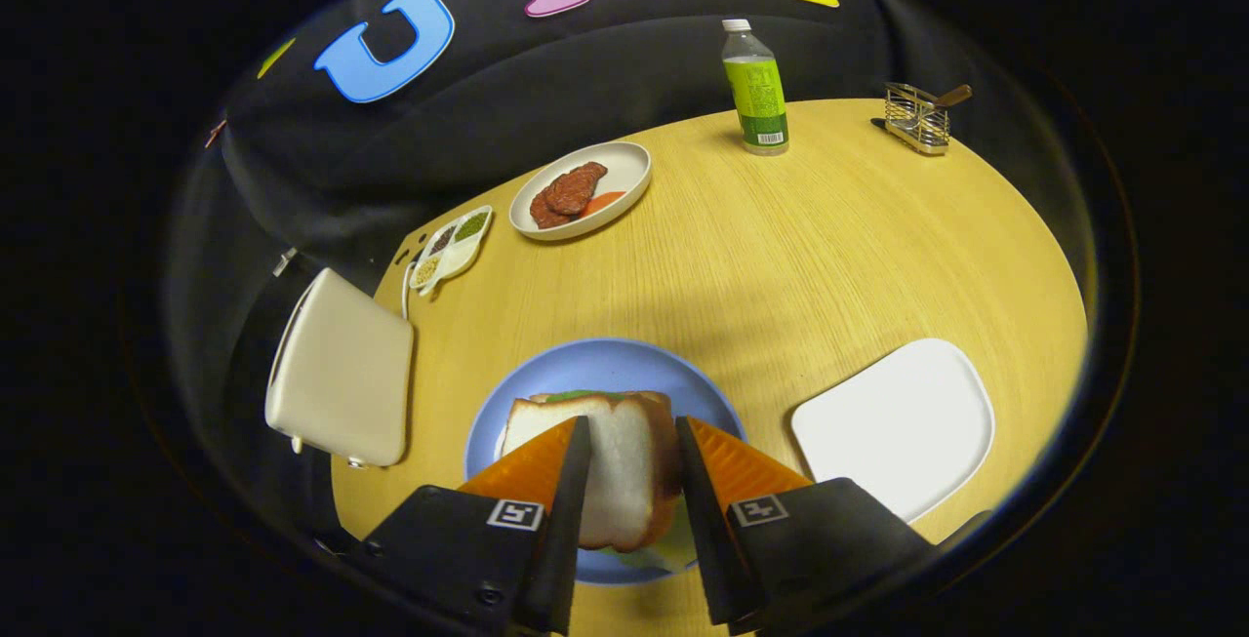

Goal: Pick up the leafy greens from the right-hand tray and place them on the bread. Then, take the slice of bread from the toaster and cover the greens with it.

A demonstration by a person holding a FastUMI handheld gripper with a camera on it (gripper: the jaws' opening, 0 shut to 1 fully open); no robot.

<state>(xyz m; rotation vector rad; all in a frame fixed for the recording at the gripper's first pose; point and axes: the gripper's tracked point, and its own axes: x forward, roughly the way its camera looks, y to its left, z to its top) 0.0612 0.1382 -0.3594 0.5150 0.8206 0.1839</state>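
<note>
The gripper (632,452) has its fingers partly apart, with the slice of bread (624,471) standing between them. The left finger lies against the slice's face; whether the right finger also presses on it cannot be told, since a narrow gap seems to show at that side. The slice sits over the blue plate (546,393), tilted. A strip of leafy greens (576,394) shows just beyond its top edge, and more green shows under its lower edge.

Beside the plate, to the left of the fingers, stands the toaster (342,369). To the right lies a white tray (898,427). Well beyond the fingers on the wooden table (781,257) are a white dish with meat (583,190), a small divided dish (451,247), a bottle (755,88) and a wire rack (919,116).
</note>
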